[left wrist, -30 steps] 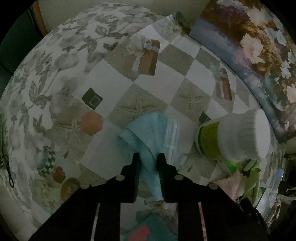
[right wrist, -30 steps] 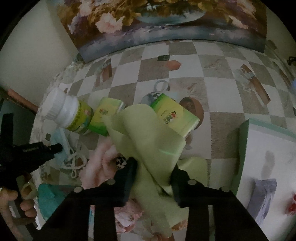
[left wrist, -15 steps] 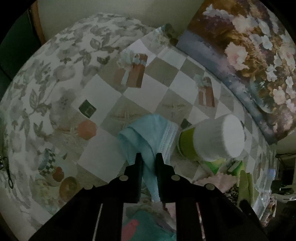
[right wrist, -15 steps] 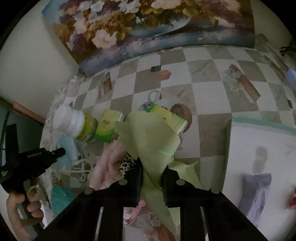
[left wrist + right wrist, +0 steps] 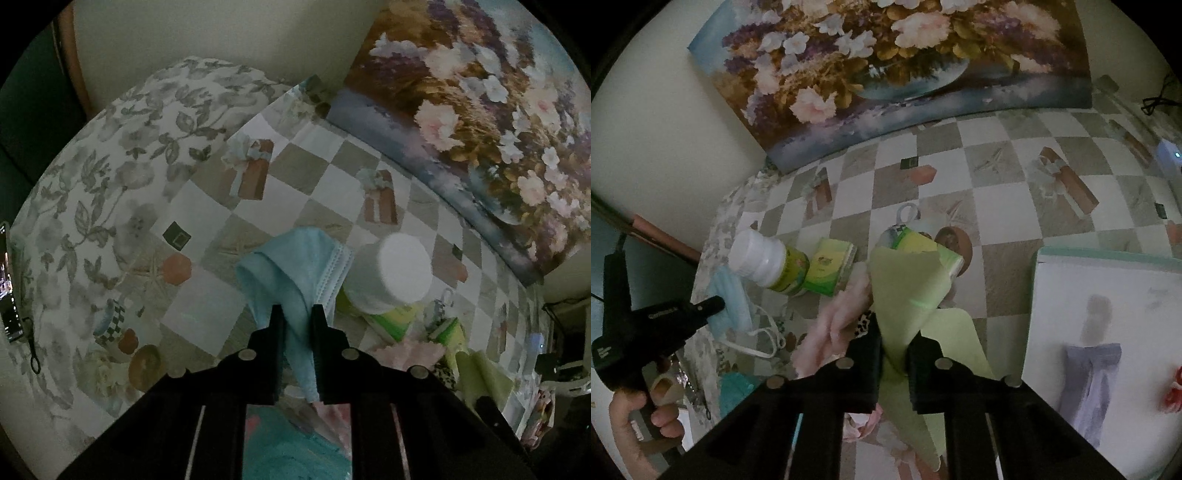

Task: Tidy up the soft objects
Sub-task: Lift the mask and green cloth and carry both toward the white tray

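Observation:
My left gripper (image 5: 297, 314) is shut on a light blue face mask (image 5: 295, 266) and holds it above the checkered tablecloth. The mask (image 5: 729, 295) and the left gripper (image 5: 718, 303) also show in the right wrist view, with the mask's white ear loops (image 5: 764, 336) trailing on the table. My right gripper (image 5: 894, 338) is shut on a light green cloth (image 5: 908, 288), which is lifted and drapes below the fingers. A pink fluffy cloth (image 5: 831, 325) lies just left of the right gripper.
A white-capped green bottle (image 5: 768, 264) lies beside two green packets (image 5: 829, 271) (image 5: 923, 247). A white tray (image 5: 1108, 332) with a lilac cloth (image 5: 1089, 380) and a red item (image 5: 1172, 391) is at the right. A teal cloth (image 5: 288, 446) lies below. A flower painting (image 5: 894, 66) leans against the wall.
Both grippers have risen with their loads. The right jaws closed tighter on the green cloth. The blue mask has lifted off the table, its loops trailing.

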Available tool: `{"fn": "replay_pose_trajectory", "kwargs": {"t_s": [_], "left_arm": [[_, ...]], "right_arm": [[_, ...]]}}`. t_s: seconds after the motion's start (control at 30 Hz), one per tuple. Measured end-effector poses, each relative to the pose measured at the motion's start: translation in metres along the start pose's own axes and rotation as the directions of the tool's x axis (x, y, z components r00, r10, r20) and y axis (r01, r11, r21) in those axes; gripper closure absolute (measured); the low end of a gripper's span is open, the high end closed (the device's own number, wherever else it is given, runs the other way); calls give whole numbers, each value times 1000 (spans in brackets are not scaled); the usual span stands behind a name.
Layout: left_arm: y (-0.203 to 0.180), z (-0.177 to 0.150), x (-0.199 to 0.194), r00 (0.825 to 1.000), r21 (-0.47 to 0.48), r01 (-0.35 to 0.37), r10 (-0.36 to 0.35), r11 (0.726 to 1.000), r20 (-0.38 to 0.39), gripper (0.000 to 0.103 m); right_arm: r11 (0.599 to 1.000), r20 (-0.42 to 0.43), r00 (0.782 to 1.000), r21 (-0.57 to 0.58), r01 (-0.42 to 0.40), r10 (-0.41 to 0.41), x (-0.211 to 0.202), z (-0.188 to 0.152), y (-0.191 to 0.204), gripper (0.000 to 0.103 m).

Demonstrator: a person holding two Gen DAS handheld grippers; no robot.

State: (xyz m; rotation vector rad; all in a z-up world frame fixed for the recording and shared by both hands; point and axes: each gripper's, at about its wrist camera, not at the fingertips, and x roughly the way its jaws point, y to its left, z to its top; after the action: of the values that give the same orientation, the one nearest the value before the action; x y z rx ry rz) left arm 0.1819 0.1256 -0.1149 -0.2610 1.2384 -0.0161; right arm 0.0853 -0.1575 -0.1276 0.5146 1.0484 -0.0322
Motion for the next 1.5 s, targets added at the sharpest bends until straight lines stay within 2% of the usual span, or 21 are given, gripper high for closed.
{"fn": "replay_pose_trajectory", "kwargs": {"t_s": [0.27,0.57,0.77,0.97,1.23,1.5], "left_arm": [[-16,-13,-11,1000,13,17,-17,1000,8,89],[-36,-30,-43,997,53,44,-47,998,65,89],[-48,-39,-63,990,81,77,-86,994,108,89],[-59,-46,-74,986,98,106,-118,989,120,89],[-93,-62,-91,978,169,125,-150,978,145,89],[-135,-84,-94,972,245,170,-203,955,116,89]], "right_arm": [[999,24,999,15,-34,34,-13,-3,-2,93],[997,98,992,23,-78,75,-48,-4,-2,93],[996,149,985,24,-90,86,-72,-8,-4,93],[995,185,979,35,-89,81,-89,-11,-12,93],[994,229,973,105,-44,19,-110,-8,-41,93],[976,274,954,209,62,-120,-134,-1,-87,93]]}}
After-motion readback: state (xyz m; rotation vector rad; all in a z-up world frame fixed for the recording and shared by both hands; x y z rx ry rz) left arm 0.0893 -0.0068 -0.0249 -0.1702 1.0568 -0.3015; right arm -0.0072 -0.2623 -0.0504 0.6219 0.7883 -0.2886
